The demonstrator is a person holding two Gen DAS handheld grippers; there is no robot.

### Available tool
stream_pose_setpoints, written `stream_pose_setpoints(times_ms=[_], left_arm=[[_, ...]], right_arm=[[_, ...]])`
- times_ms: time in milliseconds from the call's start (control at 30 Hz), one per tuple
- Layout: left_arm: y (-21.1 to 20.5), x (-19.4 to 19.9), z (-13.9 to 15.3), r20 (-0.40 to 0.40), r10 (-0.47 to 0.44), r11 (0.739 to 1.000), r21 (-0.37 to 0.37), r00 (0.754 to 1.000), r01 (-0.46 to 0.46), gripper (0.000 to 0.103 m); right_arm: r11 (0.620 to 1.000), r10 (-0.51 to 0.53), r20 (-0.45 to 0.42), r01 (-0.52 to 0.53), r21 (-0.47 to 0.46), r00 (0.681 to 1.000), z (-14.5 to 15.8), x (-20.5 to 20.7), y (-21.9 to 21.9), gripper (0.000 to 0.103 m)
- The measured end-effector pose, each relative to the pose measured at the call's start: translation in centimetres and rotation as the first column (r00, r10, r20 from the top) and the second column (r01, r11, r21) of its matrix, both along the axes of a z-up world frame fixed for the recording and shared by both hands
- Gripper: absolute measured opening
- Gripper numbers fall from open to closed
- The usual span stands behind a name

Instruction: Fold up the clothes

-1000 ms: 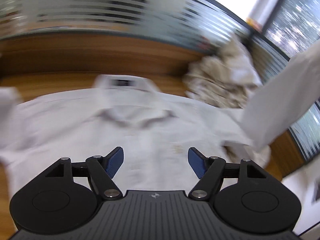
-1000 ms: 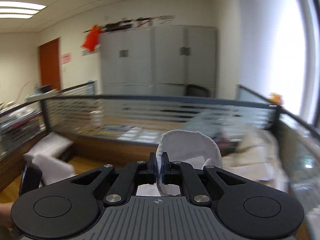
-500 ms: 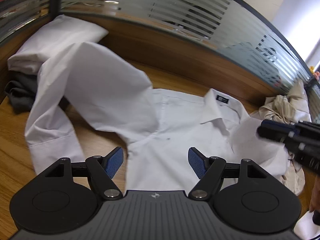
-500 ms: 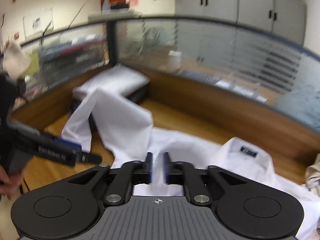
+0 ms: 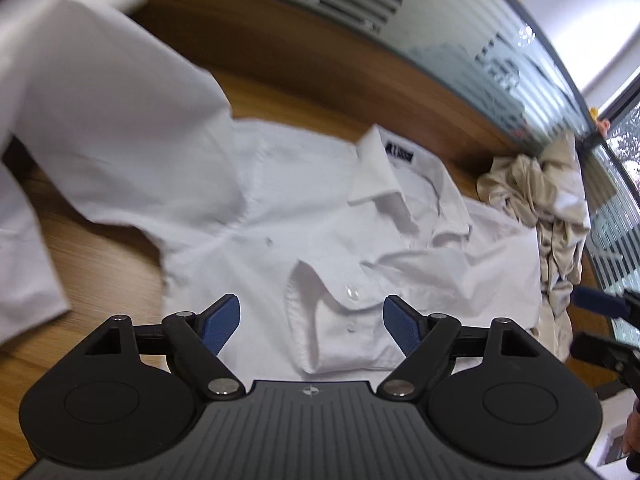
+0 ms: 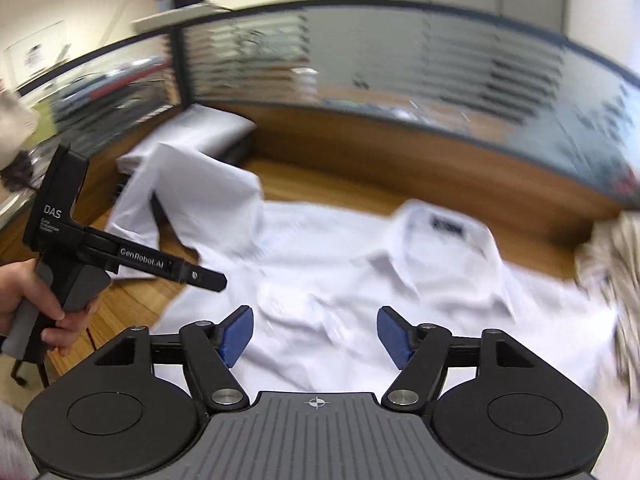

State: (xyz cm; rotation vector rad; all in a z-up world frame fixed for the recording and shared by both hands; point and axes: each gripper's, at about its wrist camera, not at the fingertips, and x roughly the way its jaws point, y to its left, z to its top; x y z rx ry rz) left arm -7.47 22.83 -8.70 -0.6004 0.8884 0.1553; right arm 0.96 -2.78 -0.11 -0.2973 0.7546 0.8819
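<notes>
A wooden desk carries a white dress shirt spread front-up, collar toward the glass partition, with a beige heap of clothes just beside its right shoulder. One sleeve trails left toward a folded white stack; the other lies across the chest, cuff nearest. Both tools hover over it: the left gripper stands wide apart and empty, and the right gripper has just been opening, nothing between its pads. The fold would go best with the loose left sleeve pinched near its end and drawn flat across the body.
</notes>
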Motion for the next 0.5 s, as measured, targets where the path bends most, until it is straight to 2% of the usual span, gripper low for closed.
stream_pose_setpoints(times_ms=[100,233,333,367,400,433,500], left_arm=[[-0.3,1.8,-1.8,-0.028,0.002,1.000,-0.020,1.000,-0.003,0.084],[-0.4,3.7,-3.3,-0.036,0.024,0.999,-0.025,0.999,-0.025,0.082],[-0.5,4.6,-4.2,-0.017,0.033,0.998,-0.051,0.999,-0.033,0.066],[-0.6,4.8,-4.5,-0.014,0.038,0.997,-0.059,0.999,-0.039,0.045],[-0.6,5.0,-4.6,-0.002,0.045,0.997,-0.065,0.999,-0.045,0.008],[-0.6,5.1,-4.4,0.013,0.067,0.996,-0.054,0.998,-0.066,0.001],[-0.5,5.1,-3.3,0.056,0.117,0.993,-0.037,0.992,-0.115,0.001]], right_arm=[[0.995,-0.103,-0.054,0.102,-0.010,0.993,-1.2,0.9,-2.5,0.077],[0.968,-0.249,-0.090,0.246,-0.041,0.964,-2.7,2.1,-6.1,0.078],[0.940,-0.340,-0.098,0.333,-0.075,0.935,-3.9,2.7,-9.1,0.079],[0.930,-0.366,-0.100,0.359,-0.085,0.925,-4.3,2.9,-10.0,0.079],[0.920,-0.388,-0.104,0.380,-0.094,0.916,-4.6,3.0,-10.9,0.079],[0.910,-0.410,-0.108,0.400,-0.104,0.905,-5.0,3.2,-11.7,0.079],[0.894,-0.444,-0.108,0.432,-0.119,0.889,-5.7,3.5,-13.1,0.079]])
